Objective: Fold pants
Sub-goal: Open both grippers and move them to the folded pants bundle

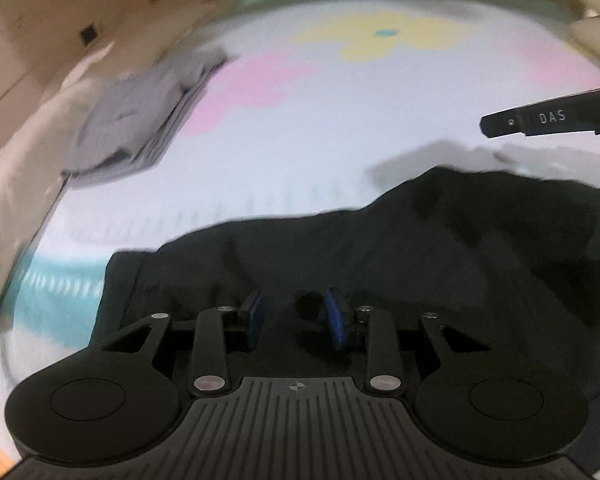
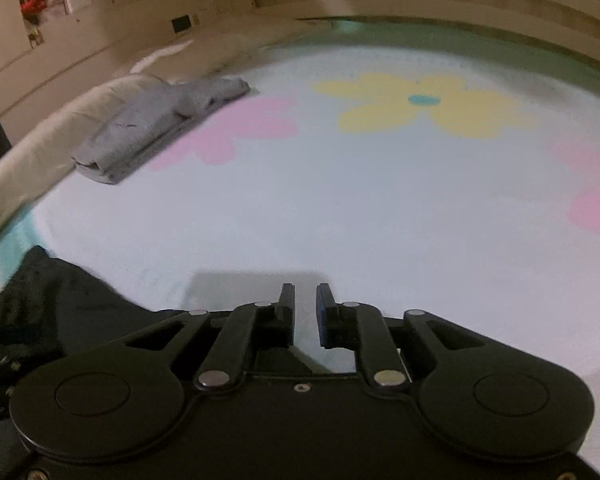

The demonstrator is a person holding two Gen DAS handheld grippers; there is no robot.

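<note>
Black pants (image 1: 380, 260) lie bunched (rumpled) beneath the parted left hand-held gripper (image 1: 296, 316).

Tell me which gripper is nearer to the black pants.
Left. The left gripper sits right over the black pants, jaws open with dark cloth beneath them. The right gripper is over bare blanket, with the pants off to its left.

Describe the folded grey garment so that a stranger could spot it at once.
Start at the pale bedspread with the yellow flower. Go to its far left edge, beside the cream pillow. The grey garment lies there, neatly folded, unlike the crumpled black pants.
</note>
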